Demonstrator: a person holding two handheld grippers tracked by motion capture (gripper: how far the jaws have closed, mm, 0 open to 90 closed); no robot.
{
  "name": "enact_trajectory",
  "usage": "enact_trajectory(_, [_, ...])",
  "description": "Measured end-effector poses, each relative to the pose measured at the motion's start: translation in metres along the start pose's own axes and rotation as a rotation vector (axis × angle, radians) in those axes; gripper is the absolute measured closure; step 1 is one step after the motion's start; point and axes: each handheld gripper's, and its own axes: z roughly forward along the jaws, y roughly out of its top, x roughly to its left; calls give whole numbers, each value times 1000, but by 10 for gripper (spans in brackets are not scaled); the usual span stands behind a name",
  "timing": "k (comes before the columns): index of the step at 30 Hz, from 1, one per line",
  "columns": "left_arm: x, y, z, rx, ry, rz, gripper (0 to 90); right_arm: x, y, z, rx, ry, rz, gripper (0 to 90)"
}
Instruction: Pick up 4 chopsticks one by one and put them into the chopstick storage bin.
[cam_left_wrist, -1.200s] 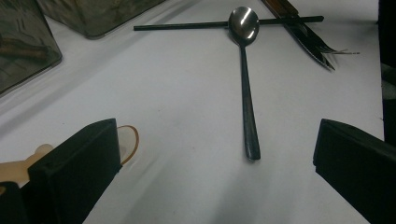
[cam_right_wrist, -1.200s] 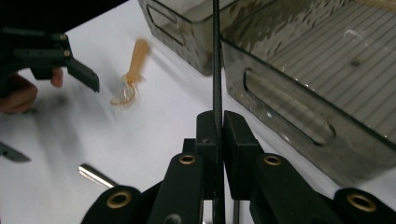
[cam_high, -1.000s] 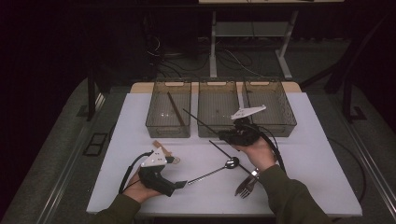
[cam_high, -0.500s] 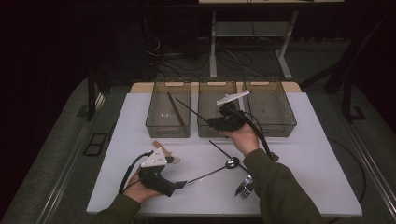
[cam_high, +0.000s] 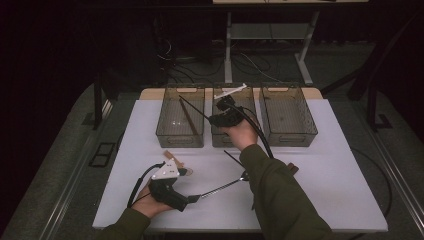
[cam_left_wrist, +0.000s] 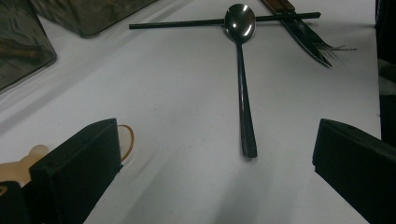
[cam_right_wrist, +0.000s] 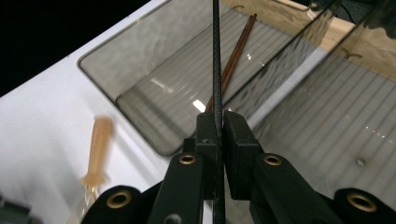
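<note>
My right gripper (cam_right_wrist: 218, 123) is shut on a thin black chopstick (cam_right_wrist: 216, 65). In the high view that gripper (cam_high: 216, 119) hangs over the middle clear bin (cam_high: 231, 140), and the chopstick (cam_high: 192, 108) slants up-left over the left clear bin (cam_high: 172, 134). Brown chopsticks (cam_right_wrist: 232, 58) lie inside the left bin. My left gripper (cam_high: 175, 192) rests near the table's front edge, and its jaws stand wide open (cam_left_wrist: 217, 133) with nothing between them. A dark metal spoon (cam_left_wrist: 241, 74) lies ahead of it, bowl away. A second black chopstick (cam_left_wrist: 187, 22) and a fork (cam_left_wrist: 306, 41) lie beyond the spoon.
A third clear bin (cam_high: 289, 134) stands at the back right. A light wooden utensil (cam_right_wrist: 96, 151) lies on the white table (cam_high: 340, 195) beside the left gripper. A cable trails from each gripper. Dark floor and a desk frame lie beyond the table.
My right gripper has carried the black chopstick leftward and away from me, from over the right bin to the middle bin. The left gripper has stayed still.
</note>
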Motion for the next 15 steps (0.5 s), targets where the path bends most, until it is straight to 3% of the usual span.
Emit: enact_trajectory(15, [0,0,0,-10,0,-1,1,11,40,52,43,-66,17,846])
